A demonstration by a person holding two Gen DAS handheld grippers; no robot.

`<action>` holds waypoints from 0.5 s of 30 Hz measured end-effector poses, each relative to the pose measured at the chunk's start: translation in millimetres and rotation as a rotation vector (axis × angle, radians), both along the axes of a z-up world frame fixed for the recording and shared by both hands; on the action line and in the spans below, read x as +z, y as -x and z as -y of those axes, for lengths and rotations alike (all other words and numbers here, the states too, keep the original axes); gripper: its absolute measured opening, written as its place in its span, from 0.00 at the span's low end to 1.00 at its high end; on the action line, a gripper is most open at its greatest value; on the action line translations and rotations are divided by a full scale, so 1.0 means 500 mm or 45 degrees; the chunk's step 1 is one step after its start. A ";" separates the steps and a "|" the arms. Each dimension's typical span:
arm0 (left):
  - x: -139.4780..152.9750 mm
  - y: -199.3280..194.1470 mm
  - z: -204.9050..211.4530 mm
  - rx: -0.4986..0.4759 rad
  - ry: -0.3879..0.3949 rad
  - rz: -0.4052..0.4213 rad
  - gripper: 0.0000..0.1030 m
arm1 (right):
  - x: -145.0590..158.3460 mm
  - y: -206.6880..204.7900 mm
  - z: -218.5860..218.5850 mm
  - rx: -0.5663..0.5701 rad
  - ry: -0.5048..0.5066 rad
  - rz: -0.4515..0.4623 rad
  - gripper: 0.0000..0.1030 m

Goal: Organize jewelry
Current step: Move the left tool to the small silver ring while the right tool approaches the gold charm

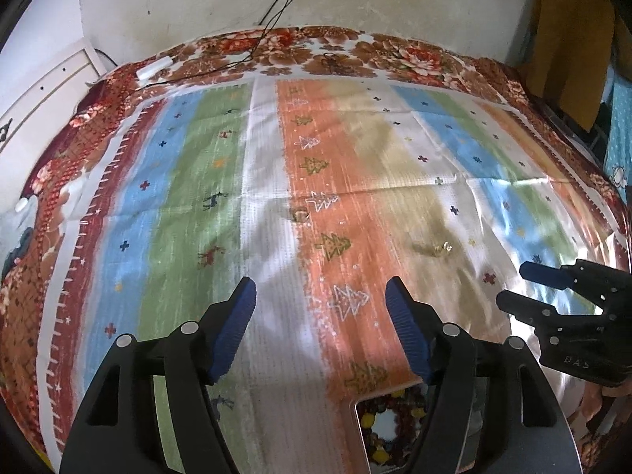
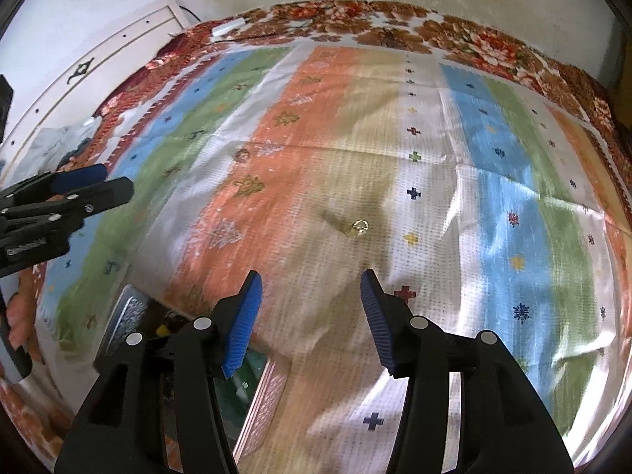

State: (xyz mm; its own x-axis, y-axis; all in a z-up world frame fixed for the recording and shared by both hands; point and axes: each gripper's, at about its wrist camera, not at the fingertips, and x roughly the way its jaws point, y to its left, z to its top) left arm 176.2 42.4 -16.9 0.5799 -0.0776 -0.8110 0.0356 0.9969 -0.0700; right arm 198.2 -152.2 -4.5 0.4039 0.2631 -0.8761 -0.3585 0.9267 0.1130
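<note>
A small gold jewelry piece [image 2: 358, 227] lies on the beige stripe of the cloth, just ahead of my right gripper [image 2: 312, 288], which is open and empty; it also shows in the left wrist view [image 1: 439, 249]. A second small ring-like piece [image 1: 299, 213] lies on the white-orange border ahead of my left gripper [image 1: 320, 296], open and empty; it shows in the right view [image 2: 241, 155] too. An open jewelry box [image 1: 357, 422] with a beaded bracelet [image 1: 395, 399] sits below the left gripper and under the right one [image 2: 130, 308].
A striped cloth [image 1: 221, 181] covers a floral bedspread [image 1: 395, 51]. A cable and white adapter [image 1: 155, 66] lie at the far edge by the wall. A white cabinet [image 1: 51, 87] stands at left. The right gripper [image 1: 513, 288] shows in the left view.
</note>
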 end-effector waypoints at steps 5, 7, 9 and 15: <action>-0.014 -0.030 0.001 0.000 -0.005 -0.023 0.66 | -0.015 -0.017 0.005 -0.013 0.023 -0.028 0.50; -0.020 -0.045 -0.003 0.017 -0.004 -0.032 0.66 | -0.018 -0.024 0.007 -0.021 0.027 -0.036 0.50; -0.025 -0.056 -0.007 0.027 0.011 -0.045 0.66 | -0.019 -0.031 0.005 -0.026 0.022 -0.040 0.50; -0.036 -0.074 -0.008 0.027 0.033 -0.070 0.66 | -0.026 -0.060 0.004 -0.033 0.006 -0.069 0.50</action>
State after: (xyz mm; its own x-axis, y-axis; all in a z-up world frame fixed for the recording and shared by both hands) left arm 213.0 46.3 -34.9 0.5361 -0.0874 -0.8396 0.0098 0.9952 -0.0974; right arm 228.1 -154.0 -17.5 0.3622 0.2491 -0.8982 -0.3279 0.9361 0.1274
